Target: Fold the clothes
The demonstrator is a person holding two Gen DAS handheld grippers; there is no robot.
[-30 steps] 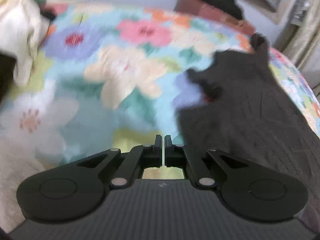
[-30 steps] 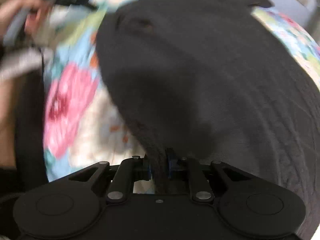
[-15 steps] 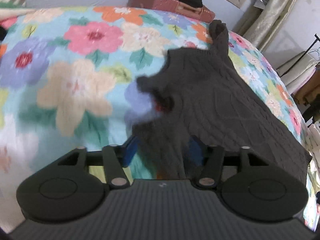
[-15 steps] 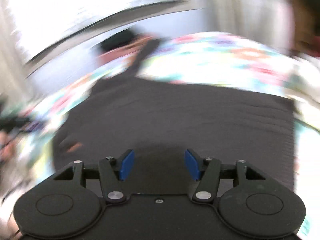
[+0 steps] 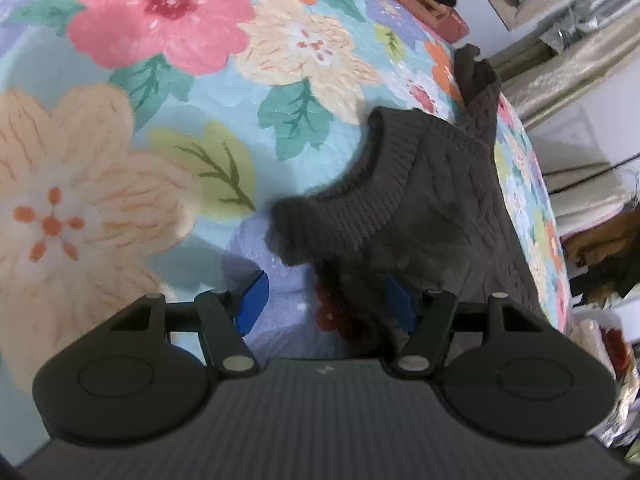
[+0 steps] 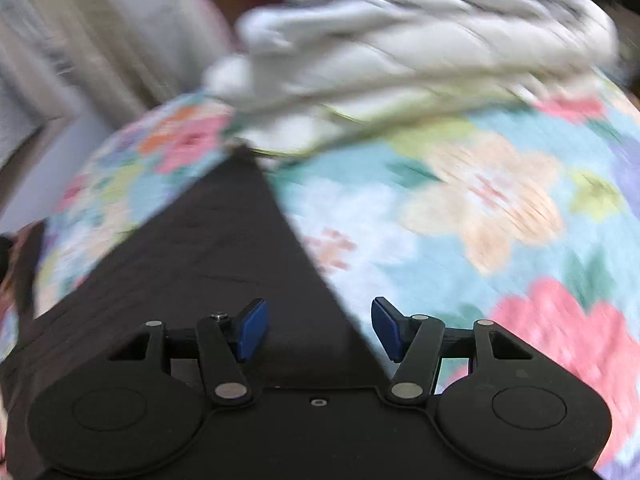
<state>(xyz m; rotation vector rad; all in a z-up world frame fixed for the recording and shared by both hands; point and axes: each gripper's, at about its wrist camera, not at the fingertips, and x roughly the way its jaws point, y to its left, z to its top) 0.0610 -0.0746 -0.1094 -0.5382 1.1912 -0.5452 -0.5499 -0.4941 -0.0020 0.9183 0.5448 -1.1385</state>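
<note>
A dark grey knit sweater point(image 5: 448, 208) lies on a floral bedspread point(image 5: 168, 128). Its ribbed neck point(image 5: 372, 200) faces left in the left wrist view, and a sleeve point(image 5: 480, 92) reaches toward the far edge. My left gripper point(image 5: 324, 304) is open, low over the shoulder by the collar, and a fold of knit bunches against the right pad point(image 5: 396, 304). My right gripper point(image 6: 316, 328) is open over a corner of the sweater point(image 6: 224, 252) in the blurred right wrist view, with the cloth's straight edge running between the pads.
A heap of pale grey and white clothes point(image 6: 400, 48) lies at the far side of the bed in the right wrist view. A brown case point(image 5: 424, 4) with dark cloth sits at the bed's far edge. Curtains and hanging clothes point(image 5: 592, 208) stand to the right.
Both grippers have opened; the right one let go of the sweater it held and swung across to its corner. The left one moved right and down onto the sweater's collar area.
</note>
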